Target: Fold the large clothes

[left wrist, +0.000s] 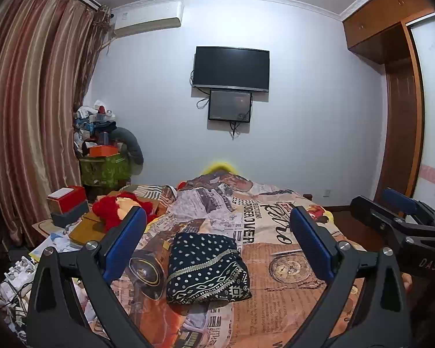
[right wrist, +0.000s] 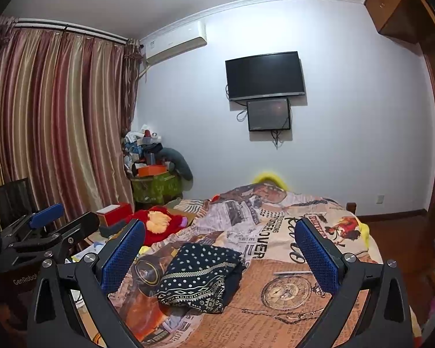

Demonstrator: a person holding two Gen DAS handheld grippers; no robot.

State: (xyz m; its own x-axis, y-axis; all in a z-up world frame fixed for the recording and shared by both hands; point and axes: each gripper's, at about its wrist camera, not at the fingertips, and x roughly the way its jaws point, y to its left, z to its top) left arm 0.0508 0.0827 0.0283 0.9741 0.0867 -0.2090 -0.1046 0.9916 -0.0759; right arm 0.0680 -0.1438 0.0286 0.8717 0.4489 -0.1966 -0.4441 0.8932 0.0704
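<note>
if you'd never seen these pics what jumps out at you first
First, the dark navy folded garment with white dots and a geometric band, lying on the bed's orange newspaper-print bedspread, framed by the open blue-padded left tongs; the right tongs gape open too. Next, the black flat-screen television on the far white wall, and the red plush toy left of the bed.
</note>
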